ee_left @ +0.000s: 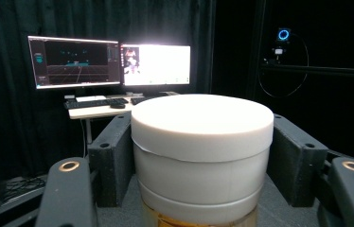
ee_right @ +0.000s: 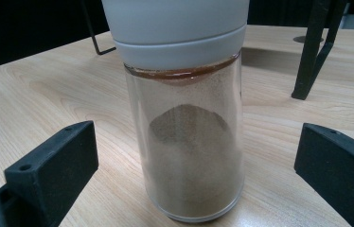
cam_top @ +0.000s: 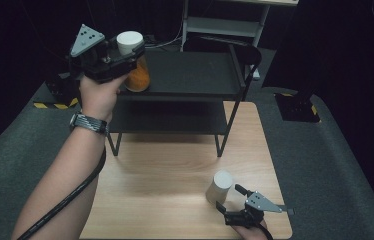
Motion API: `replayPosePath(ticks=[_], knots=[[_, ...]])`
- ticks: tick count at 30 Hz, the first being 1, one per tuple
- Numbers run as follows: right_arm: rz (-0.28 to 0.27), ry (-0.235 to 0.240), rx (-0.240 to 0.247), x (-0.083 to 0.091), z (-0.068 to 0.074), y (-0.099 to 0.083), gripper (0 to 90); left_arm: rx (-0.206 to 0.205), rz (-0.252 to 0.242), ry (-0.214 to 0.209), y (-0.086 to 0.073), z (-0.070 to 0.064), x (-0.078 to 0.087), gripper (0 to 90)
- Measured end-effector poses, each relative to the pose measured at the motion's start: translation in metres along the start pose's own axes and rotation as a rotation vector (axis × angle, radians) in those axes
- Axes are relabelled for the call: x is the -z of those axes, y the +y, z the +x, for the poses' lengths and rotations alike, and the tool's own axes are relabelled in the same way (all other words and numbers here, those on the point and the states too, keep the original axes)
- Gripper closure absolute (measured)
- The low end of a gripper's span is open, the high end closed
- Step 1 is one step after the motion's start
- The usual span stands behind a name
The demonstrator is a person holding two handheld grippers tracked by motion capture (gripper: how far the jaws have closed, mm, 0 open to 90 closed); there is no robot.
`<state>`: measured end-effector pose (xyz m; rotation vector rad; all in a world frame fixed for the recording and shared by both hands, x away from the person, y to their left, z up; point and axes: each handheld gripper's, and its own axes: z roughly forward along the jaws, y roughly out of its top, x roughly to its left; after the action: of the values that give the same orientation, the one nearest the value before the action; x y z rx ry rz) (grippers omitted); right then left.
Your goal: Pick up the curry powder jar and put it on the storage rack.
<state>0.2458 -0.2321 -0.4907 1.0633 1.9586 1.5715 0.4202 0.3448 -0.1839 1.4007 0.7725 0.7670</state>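
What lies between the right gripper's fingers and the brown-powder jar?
Nothing: in the right gripper view, bare wooden table separates the open fingers from the brown-powder jar.

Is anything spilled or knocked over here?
No, nothing stands out. The brown spice jar stands upright on the wooden table with its white lid on, between the open right hand-held gripper. The left hand-held gripper holds the orange spice jar upright at the shelf.
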Motion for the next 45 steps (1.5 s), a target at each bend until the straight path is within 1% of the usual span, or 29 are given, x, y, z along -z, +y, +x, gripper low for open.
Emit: replayPosePath(ticks=[4,9,16,20,22,24,33,42,45], knots=[[-0.002,0.001,-0.001,0.0002,-0.0002,-0.0004,0.0,-0.007,0.002,-0.002,0.0008,-0.0004,-0.0023,33.1],[-0.004,0.003,-0.002,0.0005,-0.0006,-0.0008,0.0,-0.009,-0.010,0.001,0.0013,-0.0014,-0.0052,33.1],[-0.005,0.005,-0.003,0.0008,-0.0009,-0.0010,0.0,-0.009,0.002,0.000,0.0009,-0.0012,-0.0083,33.1],[-0.006,0.005,-0.005,0.0010,-0.0011,-0.0012,0.0,-0.009,-0.006,0.002,-0.0012,-0.0010,-0.0087,33.0],[-0.006,0.006,-0.004,0.0010,-0.0011,-0.0013,0.0,-0.028,-0.006,0.011,-0.0012,-0.0039,-0.0087,32.9],[-0.006,0.006,-0.005,0.0010,-0.0012,-0.0012,0.0,-0.038,-0.002,0.006,-0.0004,-0.0043,-0.0093,32.8],[-0.006,0.005,-0.007,0.0010,-0.0011,-0.0013,0.0,-0.034,0.003,0.004,0.0025,-0.0044,-0.0076,32.6],[-0.006,0.006,-0.007,0.0009,-0.0014,-0.0013,0.0,-0.012,-0.002,0.001,0.0021,-0.0040,-0.0070,32.4],[-0.007,0.007,-0.008,0.0009,-0.0016,-0.0014,0.0,-0.009,-0.006,0.000,0.0018,-0.0042,-0.0052,30.1]])
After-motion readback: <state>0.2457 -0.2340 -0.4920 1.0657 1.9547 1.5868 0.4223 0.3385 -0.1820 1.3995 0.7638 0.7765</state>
